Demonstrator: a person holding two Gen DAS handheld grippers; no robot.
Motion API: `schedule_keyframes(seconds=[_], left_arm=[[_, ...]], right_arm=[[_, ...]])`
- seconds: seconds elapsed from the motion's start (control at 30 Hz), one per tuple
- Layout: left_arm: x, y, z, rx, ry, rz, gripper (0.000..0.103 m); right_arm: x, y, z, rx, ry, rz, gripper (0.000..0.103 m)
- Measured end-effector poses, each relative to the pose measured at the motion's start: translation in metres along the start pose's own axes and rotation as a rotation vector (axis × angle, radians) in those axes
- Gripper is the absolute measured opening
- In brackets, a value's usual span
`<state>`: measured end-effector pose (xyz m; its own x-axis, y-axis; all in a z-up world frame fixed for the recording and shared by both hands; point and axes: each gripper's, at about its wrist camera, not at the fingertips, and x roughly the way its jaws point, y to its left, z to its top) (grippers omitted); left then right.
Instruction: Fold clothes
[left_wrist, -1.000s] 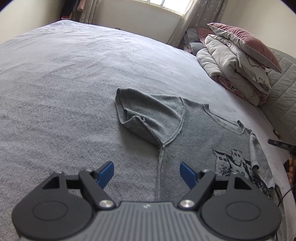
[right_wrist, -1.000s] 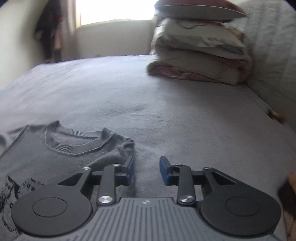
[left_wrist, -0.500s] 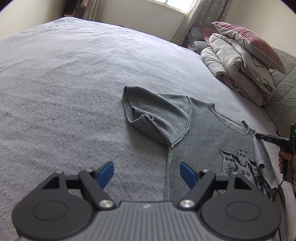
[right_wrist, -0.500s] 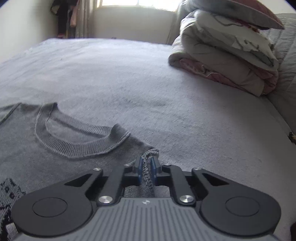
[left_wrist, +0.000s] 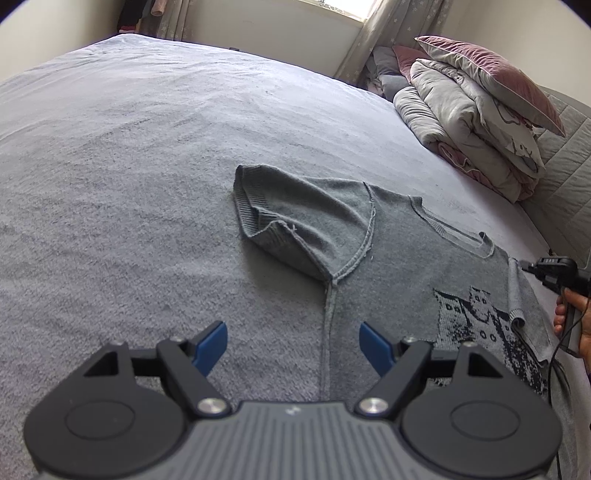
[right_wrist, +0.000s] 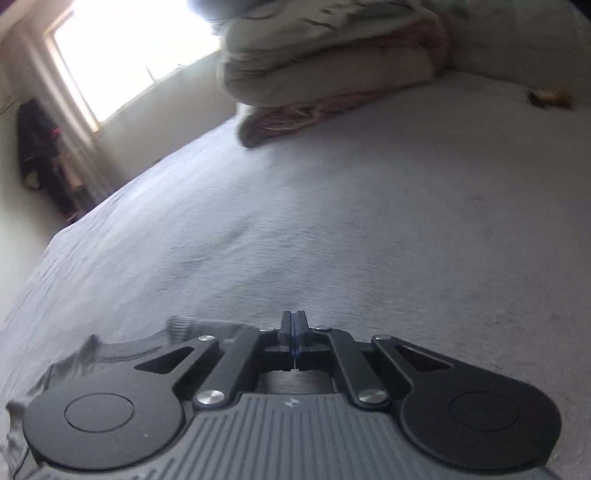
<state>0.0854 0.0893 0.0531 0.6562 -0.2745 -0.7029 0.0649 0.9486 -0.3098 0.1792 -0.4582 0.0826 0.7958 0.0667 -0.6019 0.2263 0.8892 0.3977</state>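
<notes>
Ahead of our two pairs of fingers spreads the grey bedspread (left_wrist: 129, 155), filling most of both views. Beyond our fingertips and to their right, a stack of folded bedding (left_wrist: 469, 122) is piled with a mauve pillow (left_wrist: 491, 70) on top. The grey knit T-shirt (left_wrist: 399, 258) lies flat on the bedspread just ahead of our left gripper (left_wrist: 293, 341), its side seam running straight up between the blue pads; one short sleeve (left_wrist: 295, 218) is folded over, forward of the left pad. Our left gripper hangs released, pads wide apart (nothing touches them). Our right gripper (right_wrist: 294, 325) is clenched, pads pressed flat together; the right wrist view is blurred and we cannot tell whether any cloth is pinched. In the left wrist view it reaches the shirt's far sleeve edge, with our right hand (left_wrist: 576, 317) behind it.
</notes>
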Motion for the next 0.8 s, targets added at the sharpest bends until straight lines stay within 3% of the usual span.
schedule_keyframes(seconds=[0.13,0.27,0.4,0.43,0.47,0.63,0.8], left_arm=[[-0.001,0.000,0.000,0.000,-0.001,-0.002,0.080],[-0.001,-0.001,0.000,0.003,-0.005,-0.005,0.080],[-0.001,-0.001,0.000,0.003,-0.002,-0.005,0.080],[-0.002,-0.001,0.000,0.003,-0.001,-0.006,0.080],[-0.002,-0.001,0.000,0.003,-0.001,-0.007,0.080],[-0.002,-0.002,0.001,0.007,-0.001,-0.009,0.080],[-0.001,-0.005,0.000,0.018,0.002,-0.009,0.080]], right_arm=[[-0.007,0.013,-0.001,-0.067,-0.015,0.083,0.006],[-0.003,0.029,0.000,-0.143,0.025,0.095,0.025],[0.010,0.048,-0.005,-0.272,0.101,0.051,0.025],[0.011,0.052,-0.008,-0.319,0.095,0.027,0.018],[0.010,0.049,-0.006,-0.305,0.077,0.030,0.010],[0.009,0.019,0.006,-0.110,0.041,0.061,0.009],[0.008,0.020,0.001,-0.110,0.028,0.024,0.013]])
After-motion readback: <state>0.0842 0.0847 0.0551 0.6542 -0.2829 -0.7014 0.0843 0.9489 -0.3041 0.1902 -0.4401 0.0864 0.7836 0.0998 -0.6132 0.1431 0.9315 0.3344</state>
